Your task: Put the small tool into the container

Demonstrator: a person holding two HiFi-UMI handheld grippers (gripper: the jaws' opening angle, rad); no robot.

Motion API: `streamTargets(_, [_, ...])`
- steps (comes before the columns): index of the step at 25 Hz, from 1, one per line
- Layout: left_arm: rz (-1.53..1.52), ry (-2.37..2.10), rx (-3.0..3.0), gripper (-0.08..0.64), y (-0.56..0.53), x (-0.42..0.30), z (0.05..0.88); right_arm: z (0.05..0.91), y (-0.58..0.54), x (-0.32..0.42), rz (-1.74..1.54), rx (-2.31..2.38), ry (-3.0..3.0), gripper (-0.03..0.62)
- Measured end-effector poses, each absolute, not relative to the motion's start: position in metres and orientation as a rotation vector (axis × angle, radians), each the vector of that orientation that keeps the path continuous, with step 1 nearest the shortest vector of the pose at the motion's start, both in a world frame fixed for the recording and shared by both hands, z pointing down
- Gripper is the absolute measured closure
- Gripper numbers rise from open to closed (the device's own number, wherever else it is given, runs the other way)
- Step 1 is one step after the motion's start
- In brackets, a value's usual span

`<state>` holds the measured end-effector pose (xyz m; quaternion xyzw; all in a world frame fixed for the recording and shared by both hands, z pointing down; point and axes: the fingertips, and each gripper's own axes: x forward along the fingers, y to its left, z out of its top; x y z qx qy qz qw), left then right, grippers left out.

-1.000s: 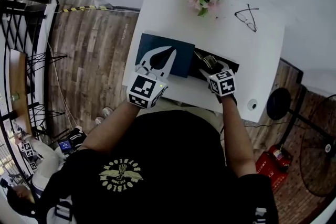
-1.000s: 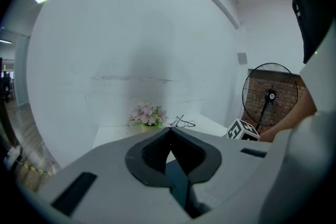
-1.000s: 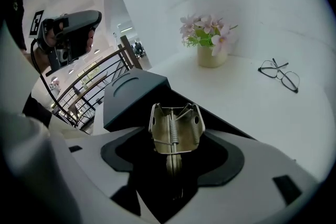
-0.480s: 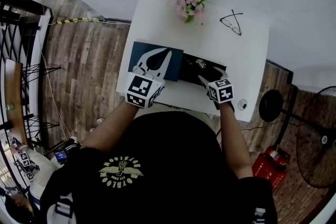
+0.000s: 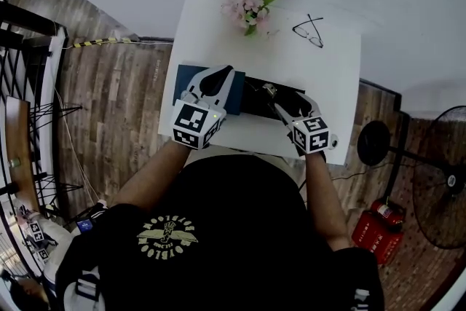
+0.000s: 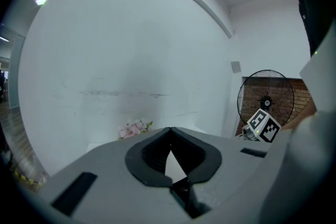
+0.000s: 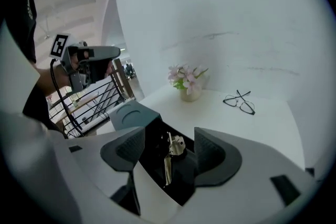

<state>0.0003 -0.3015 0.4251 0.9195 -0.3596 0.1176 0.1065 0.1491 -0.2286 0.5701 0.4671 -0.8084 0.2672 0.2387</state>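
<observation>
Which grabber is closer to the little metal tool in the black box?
Right. The right gripper is open just over the metal tool in the black box; the left gripper, shut, sits aside over the blue lid.

The small tool point(image 7: 168, 160) is silver, the container point(image 7: 182, 179) black, the flowers point(image 7: 186, 76) pink, the table point(image 7: 262, 123) white.

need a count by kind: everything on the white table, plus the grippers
Flower pot: 1
Eyeglasses: 1
Black container: 1
Dark blue lid: 1
Small metal tool: 1, lying in the container
Grippers: 2, left gripper shut, right gripper open
Total: 7
</observation>
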Motion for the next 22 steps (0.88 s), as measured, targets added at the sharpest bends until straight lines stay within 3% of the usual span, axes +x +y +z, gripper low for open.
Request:
streamTargets(5, [0.325, -1.049, 2.74, 0.554, -0.297, 0.003, 0.412, 0.529, -0.225, 0.15, 0.693, 1.356, -2.317, 0.325])
streamTargets(11, [0.314, -1.019, 2.764, 0.554, -0.29, 0.008, 0.406, 0.489, -0.223, 0.156, 0.598, 1.462, -2.413, 0.447])
streamTargets(15, [0.305, -1.006, 2.787, 0.554, -0.286, 0.01, 0.397, 0.46, -0.222, 0.163, 0.479, 1.559, -2.435, 0.567])
streamTargets(22, [0.239, -1.012, 2.783, 0.554, -0.285, 0.007, 0.378, 0.42, -0.216, 0.174, 0.388, 1.681, -2.478, 0.591])
